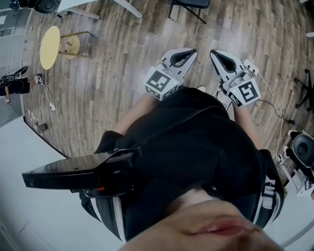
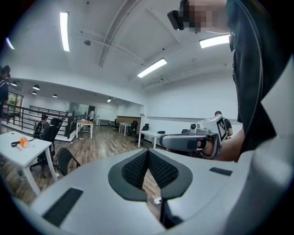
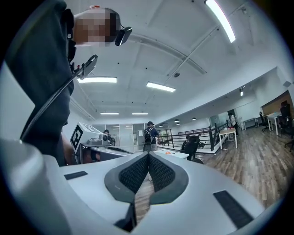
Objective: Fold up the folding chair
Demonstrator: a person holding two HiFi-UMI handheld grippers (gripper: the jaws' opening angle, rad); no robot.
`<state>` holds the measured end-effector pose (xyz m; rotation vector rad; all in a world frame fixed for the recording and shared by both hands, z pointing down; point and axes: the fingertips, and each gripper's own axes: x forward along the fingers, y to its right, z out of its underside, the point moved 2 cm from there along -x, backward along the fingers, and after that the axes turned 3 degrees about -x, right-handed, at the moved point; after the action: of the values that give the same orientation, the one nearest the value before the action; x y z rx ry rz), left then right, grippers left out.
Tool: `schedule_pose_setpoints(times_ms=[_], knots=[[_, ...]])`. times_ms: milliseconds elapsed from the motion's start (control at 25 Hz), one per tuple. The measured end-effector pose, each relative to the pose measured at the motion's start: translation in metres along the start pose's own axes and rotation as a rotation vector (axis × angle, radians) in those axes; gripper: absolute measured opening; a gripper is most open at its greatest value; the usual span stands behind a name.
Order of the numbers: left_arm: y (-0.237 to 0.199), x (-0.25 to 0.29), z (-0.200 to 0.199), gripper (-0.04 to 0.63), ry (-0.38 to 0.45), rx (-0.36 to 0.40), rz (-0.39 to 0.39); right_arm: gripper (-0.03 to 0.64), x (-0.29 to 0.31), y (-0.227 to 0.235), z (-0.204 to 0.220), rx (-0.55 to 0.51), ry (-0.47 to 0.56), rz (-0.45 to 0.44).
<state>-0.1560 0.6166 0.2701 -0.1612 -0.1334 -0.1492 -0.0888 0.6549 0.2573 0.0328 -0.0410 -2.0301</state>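
- A yellow round stool (image 1: 49, 46) with pale wooden legs stands on the wooden floor (image 1: 122, 73), far to the left of the left gripper.
- The left gripper (image 1: 187, 54) points forward, away from the person's black top (image 1: 196, 147). Its marker cube (image 1: 161, 83) sits at the rear, close to the person's body.
- The left gripper's tongs are pressed together. In the left gripper view the dark ribbed pads (image 2: 138, 167) meet along one line and nothing lies between them.
- A dark chair (image 1: 189, 6) with thin black legs stands ahead of the left gripper at the top edge of the head view, well apart from it. It is cut off by the frame, so I cannot tell whether it is the folding chair or whether it is open or folded.
- The right gripper (image 1: 218, 55) is just to the right of the left gripper and level with it. The two are near each other but not touching, and their tips lean slightly toward each other.
- The right gripper's tongs are also fully together. In its own view the pads (image 3: 138, 174) touch and hold nothing.
- A thin cable (image 1: 274, 105) trails over the floor to the right of the left gripper, past the right gripper's marker cube (image 1: 244, 92).
- Neither gripper touches the chair.
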Motion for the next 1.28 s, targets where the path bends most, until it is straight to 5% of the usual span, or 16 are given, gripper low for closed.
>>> schedule_pose_setpoints(times_ms=[480, 1040, 1280], knots=[[-0.109, 0.025, 0.005, 0.005, 0.013, -0.081, 0.033, 0.002, 0.091, 0.050, 0.015, 0.021, -0.057, 0.051], [-0.256, 0.037, -0.017, 0.003, 0.002, -0.032, 0.103, 0.002, 0.219, 0.103, 0.020, 0.014, -0.100, 0.133], [-0.285, 0.051, -0.018, 0.005, 0.006, -0.077, 0.107, 0.002, 0.238, 0.129, 0.022, 0.035, -0.104, 0.150]])
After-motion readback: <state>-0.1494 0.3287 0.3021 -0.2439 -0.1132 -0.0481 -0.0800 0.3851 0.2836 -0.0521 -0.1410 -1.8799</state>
